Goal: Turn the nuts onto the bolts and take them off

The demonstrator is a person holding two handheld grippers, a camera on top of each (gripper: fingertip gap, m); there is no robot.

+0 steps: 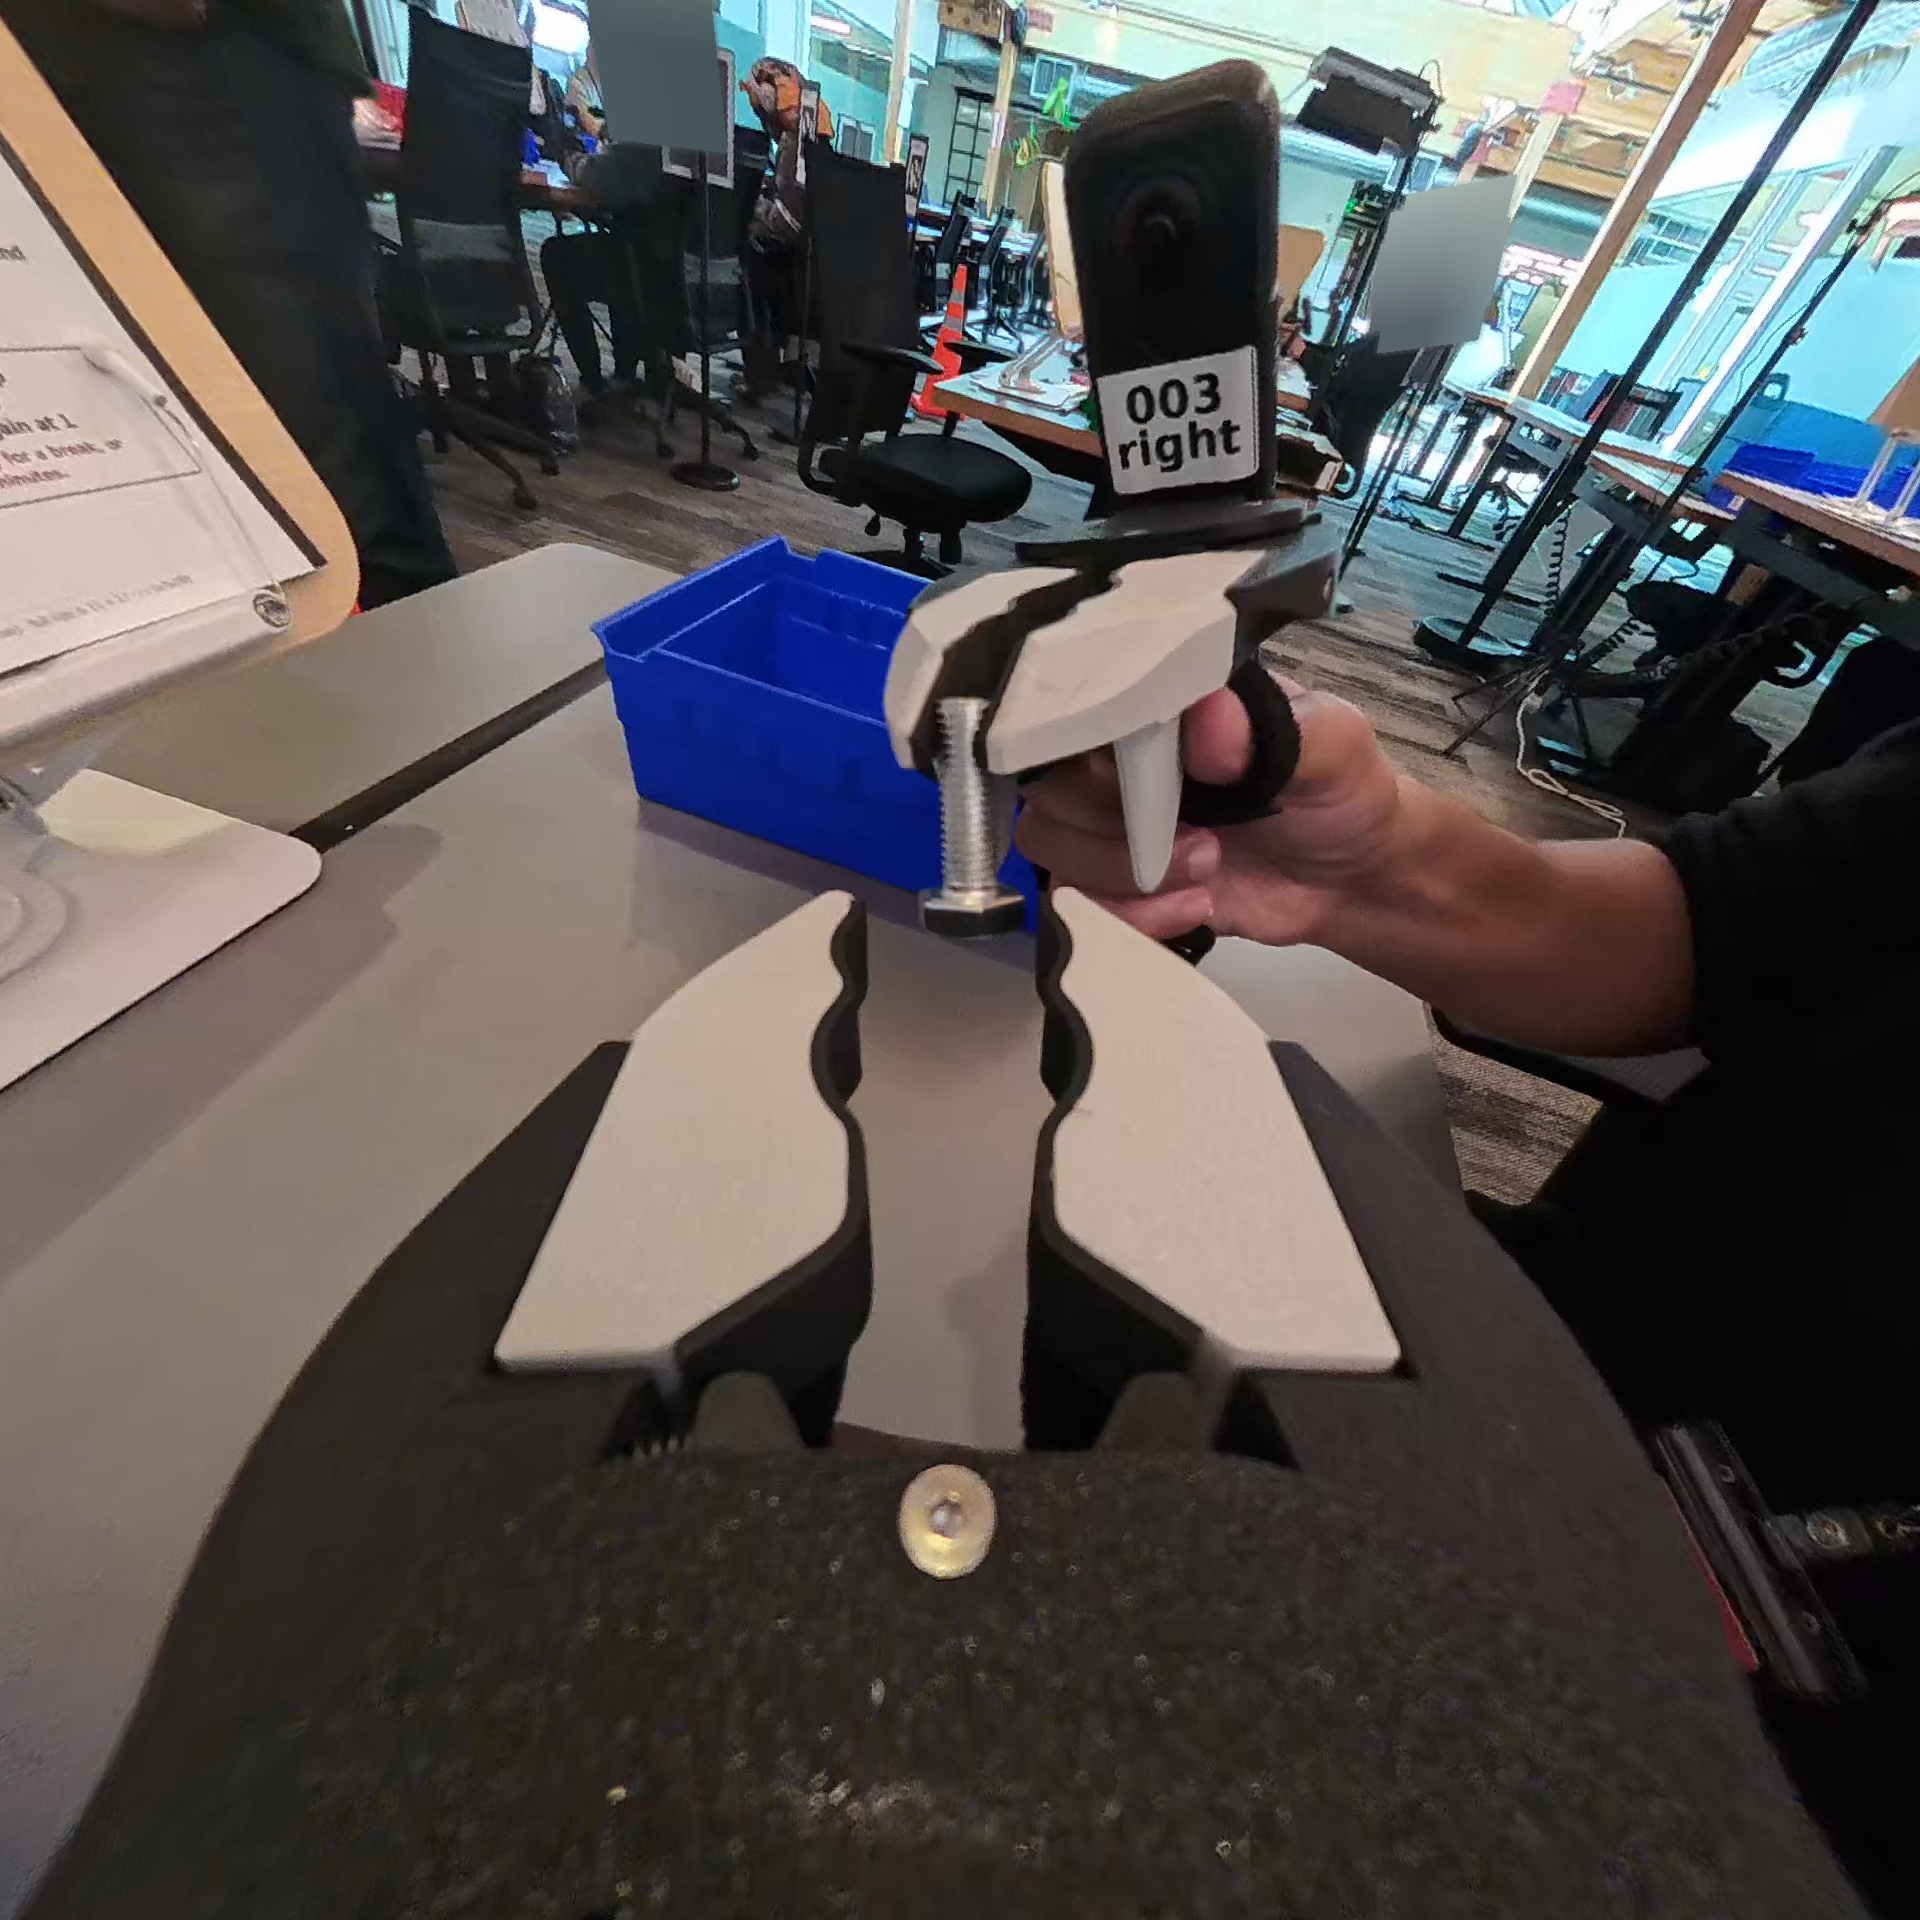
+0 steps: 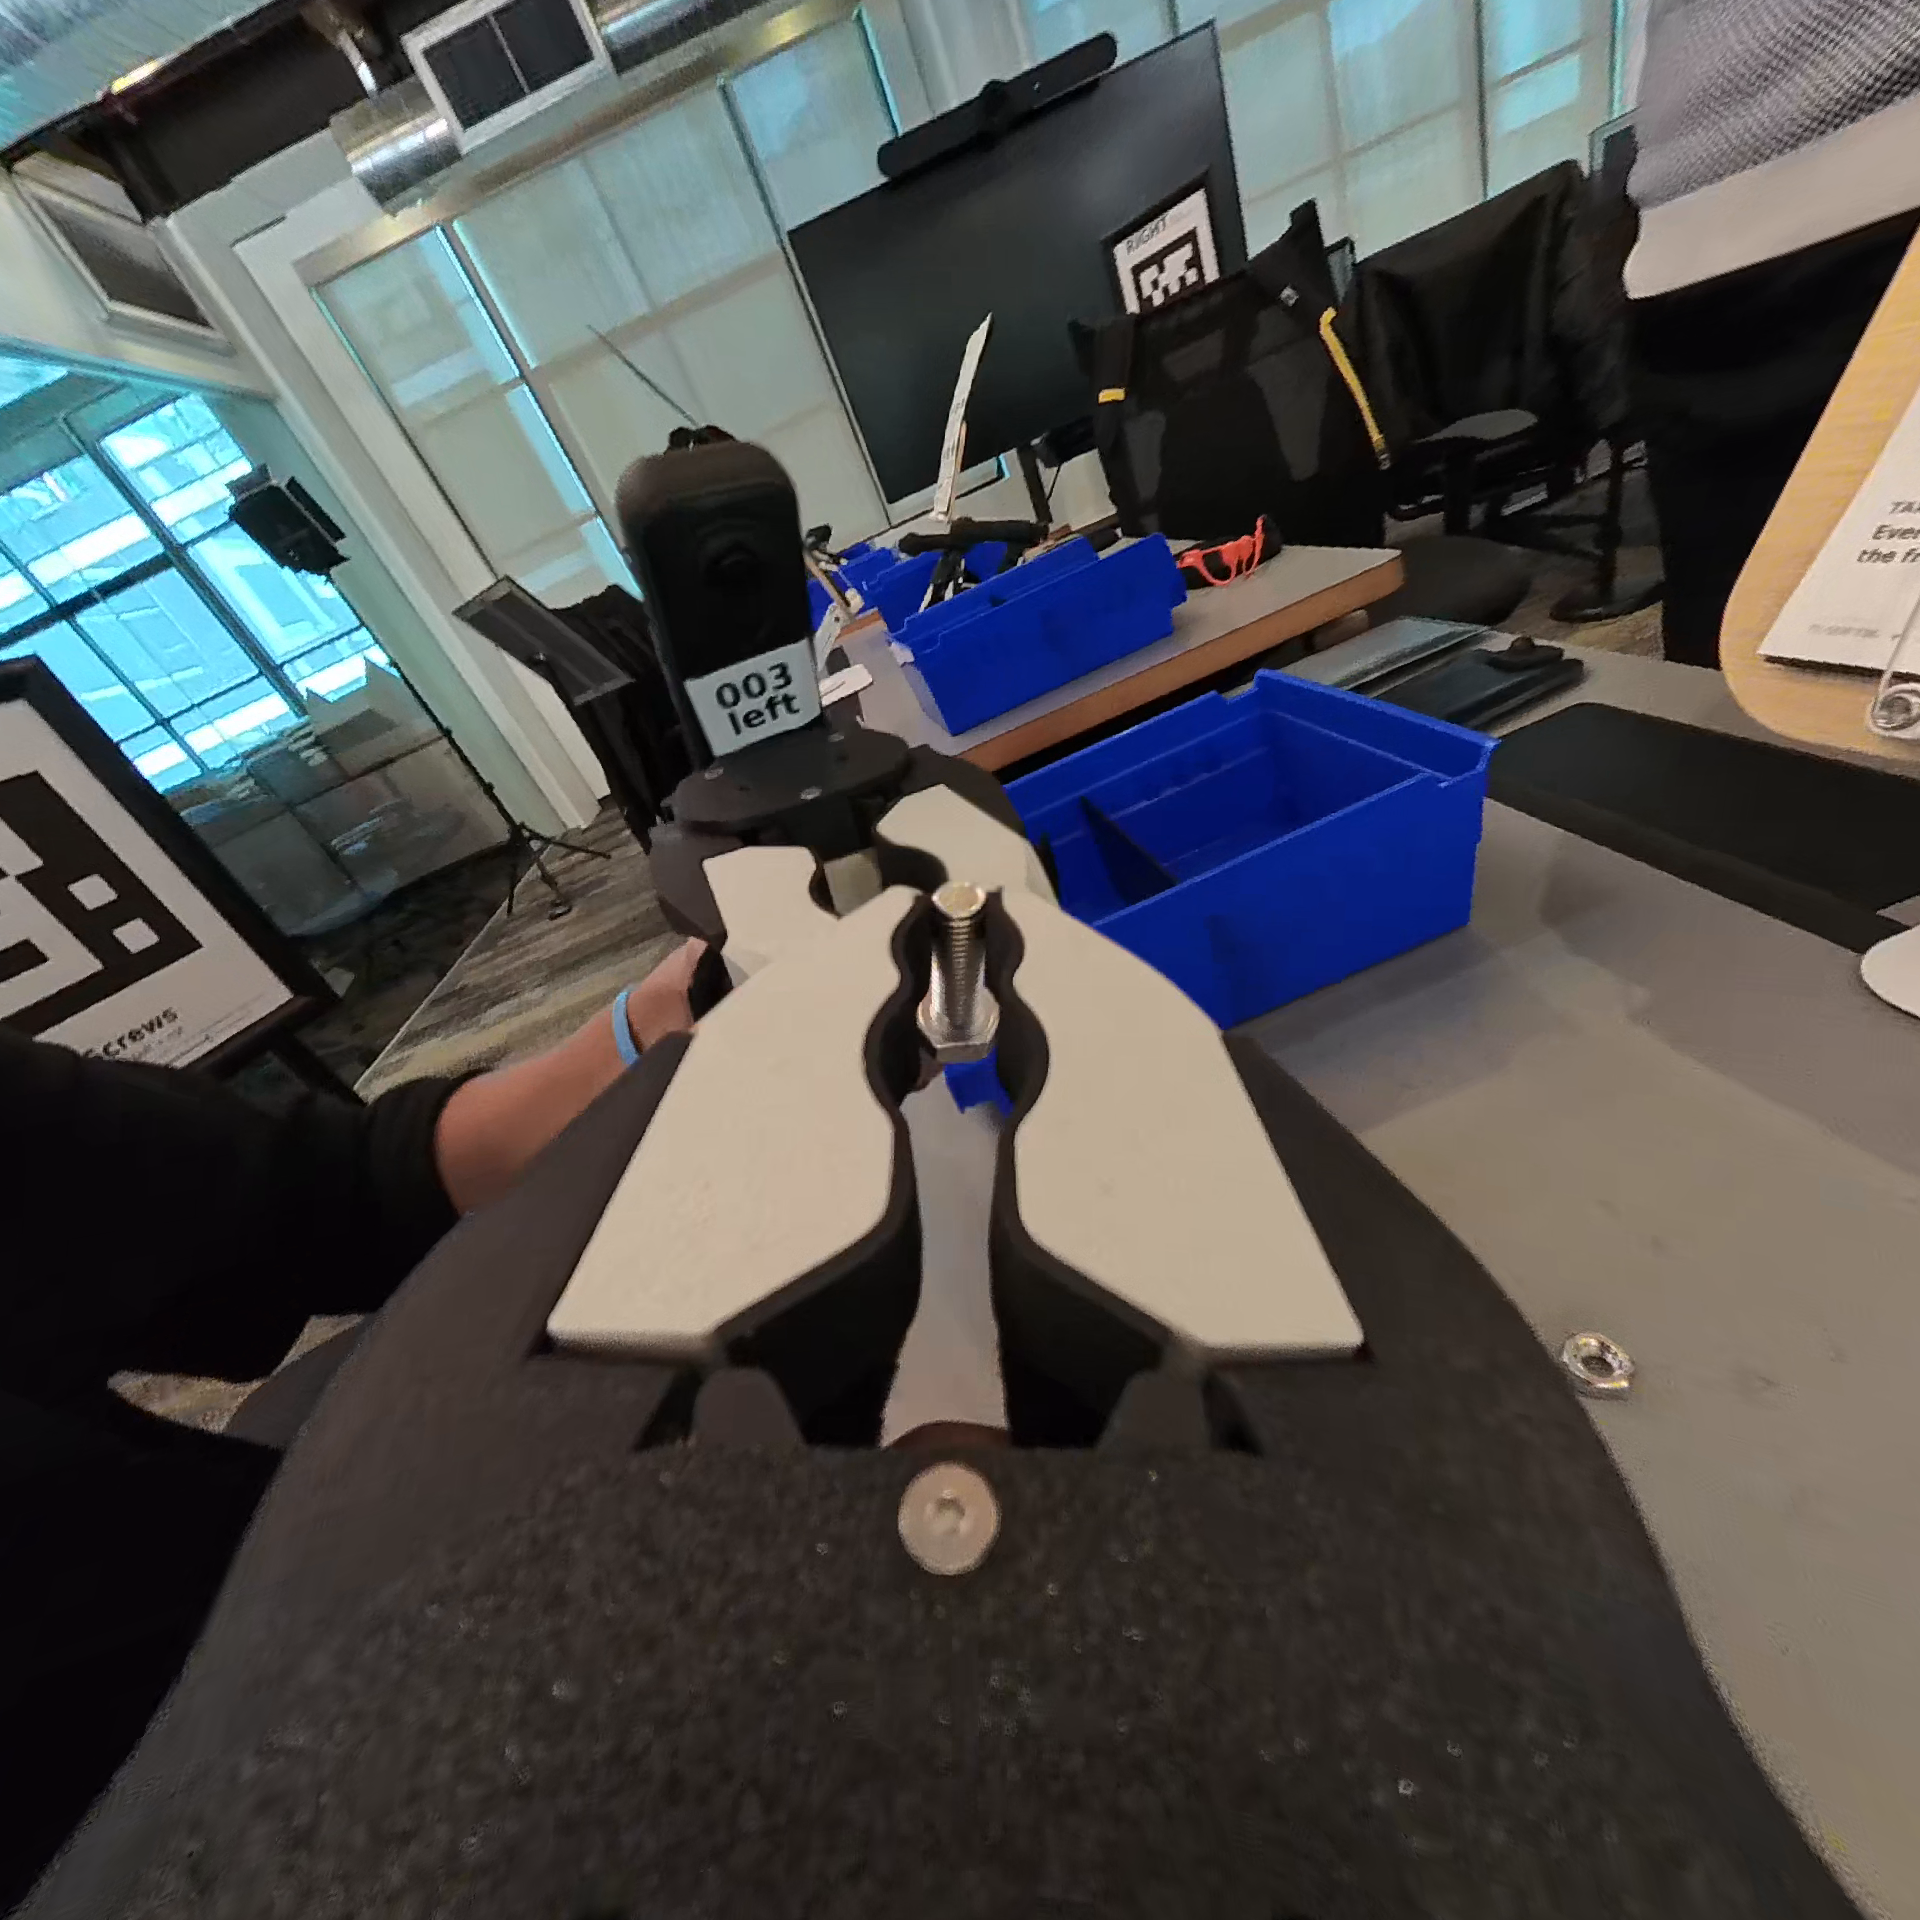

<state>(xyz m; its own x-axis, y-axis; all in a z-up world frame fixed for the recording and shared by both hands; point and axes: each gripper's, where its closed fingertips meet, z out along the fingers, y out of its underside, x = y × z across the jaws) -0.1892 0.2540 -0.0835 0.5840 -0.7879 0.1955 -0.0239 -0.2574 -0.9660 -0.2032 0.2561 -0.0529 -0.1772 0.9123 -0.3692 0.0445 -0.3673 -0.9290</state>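
Open office with desks and chairs behind; my work surface is a grey table (image 2: 1621, 1122), carrying a blue bin (image 2: 1278, 862) with a divider inside. My right gripper (image 1: 961, 727) has its jaws pinched on the threaded end of a silver bolt (image 1: 966, 821), which hangs head down in front of the bin, above the table. My left gripper (image 1: 951, 935) sits just below the bolt head, jaws spread and empty; one loose nut (image 2: 1597, 1363) lies on the table to the right.
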